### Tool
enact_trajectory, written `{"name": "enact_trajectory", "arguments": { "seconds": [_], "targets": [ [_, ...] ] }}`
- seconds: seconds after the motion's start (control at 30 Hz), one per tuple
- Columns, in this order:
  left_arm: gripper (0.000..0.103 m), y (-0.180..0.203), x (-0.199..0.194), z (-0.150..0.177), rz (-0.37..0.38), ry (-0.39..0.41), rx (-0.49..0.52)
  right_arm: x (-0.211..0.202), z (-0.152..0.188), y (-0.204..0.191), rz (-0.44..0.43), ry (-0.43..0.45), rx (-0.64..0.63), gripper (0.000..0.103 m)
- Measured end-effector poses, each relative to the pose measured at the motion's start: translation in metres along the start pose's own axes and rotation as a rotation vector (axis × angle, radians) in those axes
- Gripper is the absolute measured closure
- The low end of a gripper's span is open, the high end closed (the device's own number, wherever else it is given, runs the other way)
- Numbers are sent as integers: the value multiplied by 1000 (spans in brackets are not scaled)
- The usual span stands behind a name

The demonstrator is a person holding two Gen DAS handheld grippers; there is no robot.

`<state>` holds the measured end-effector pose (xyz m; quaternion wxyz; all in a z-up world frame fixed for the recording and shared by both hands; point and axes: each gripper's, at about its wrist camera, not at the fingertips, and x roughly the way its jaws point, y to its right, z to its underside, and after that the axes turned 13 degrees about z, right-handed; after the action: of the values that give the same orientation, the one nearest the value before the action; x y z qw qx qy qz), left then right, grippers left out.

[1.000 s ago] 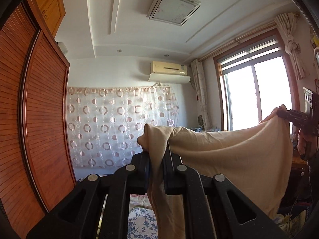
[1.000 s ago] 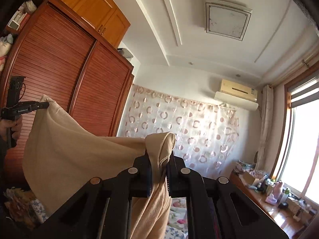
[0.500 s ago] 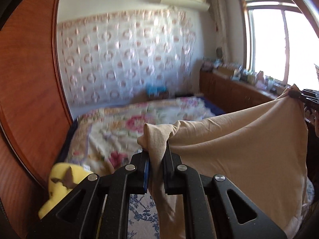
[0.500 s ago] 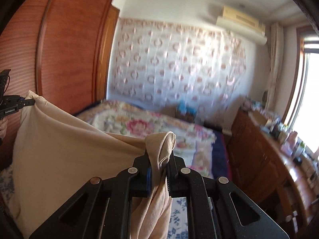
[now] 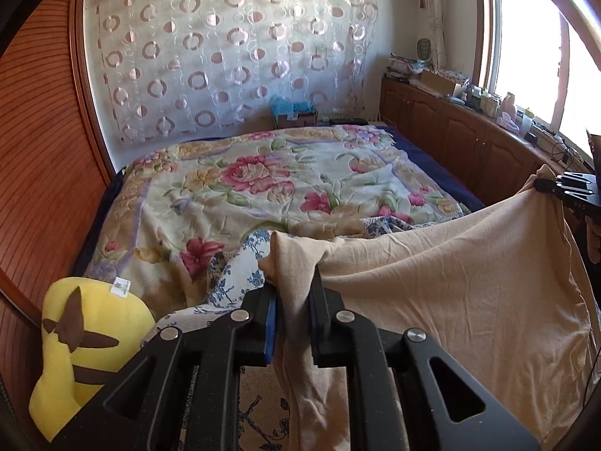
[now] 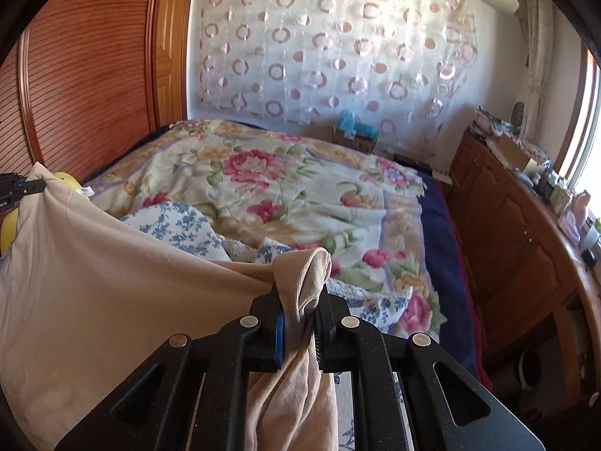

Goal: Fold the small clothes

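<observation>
Your left hand-held gripper (image 5: 293, 293) is clamped on one bunched corner of the beige garment (image 5: 469, 282); its jaws have just been opening a little, yet the cloth sits pinched between the pads. Your right hand-held gripper (image 6: 302, 302) is closed on the opposite corner, fabric wadded up and spilling down between its fingers.

Between the two, the garment hangs spread like a sheet, top edge sagging slightly in the middle, lower part dropping out of sight. It is held up in the air at the near end of the bed (image 5: 443, 173), not lying on it.

In the left wrist view, your right gripper shows at the far right edge, nipping the cloth's raised corner; in the right wrist view, the left one shows at the far left edge doing likewise.

Beyond the cloth: floral blanket (image 6: 285, 188) spread over the bed, blue-and-white patterned fabric (image 6: 180, 225) rumpled at its near end, yellow plush toy (image 5: 90, 342) at left beside the wooden wardrobe (image 5: 41, 158).
</observation>
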<state>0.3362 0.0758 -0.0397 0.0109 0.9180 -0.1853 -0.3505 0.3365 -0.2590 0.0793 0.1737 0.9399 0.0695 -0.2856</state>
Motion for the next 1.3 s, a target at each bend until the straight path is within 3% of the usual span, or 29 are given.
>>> {"name": "enact_trajectory", "arguments": {
  "seconds": [0.13, 0.2, 0.23, 0.4, 0.47, 0.7, 0.9, 1.13, 1.3],
  "targets": [
    [77, -5, 13, 1, 15, -34, -6, 10, -7, 3, 8, -48, 10, 91],
    [66, -6, 12, 1, 17, -36, -6, 14, -7, 0, 9, -73, 11, 91],
    [55, -5, 11, 1, 17, -33, -5, 14, -7, -2, 14, -82, 8, 90],
    [48, -4, 5, 8, 30, -62, 4, 12, -10, -7, 48, -135, 16, 57],
    [25, 2, -5, 17, 42, -61, 15, 5, -8, -4, 48, -128, 29, 48],
    [24, 39, -53, 55, 31, -48, 77, -60, 16, 0, -5, -87, 42, 47],
    [24, 87, -91, 96, 87, -59, 96, -134, 58, 6, -58, -51, 74, 47],
    [26, 142, -122, 151, 113, -89, 130, -203, 109, 4, -57, -36, 51, 47],
    [28, 152, -143, 186, 122, -112, 93, -232, 150, 7, -34, -54, 59, 47]
  ]
}}
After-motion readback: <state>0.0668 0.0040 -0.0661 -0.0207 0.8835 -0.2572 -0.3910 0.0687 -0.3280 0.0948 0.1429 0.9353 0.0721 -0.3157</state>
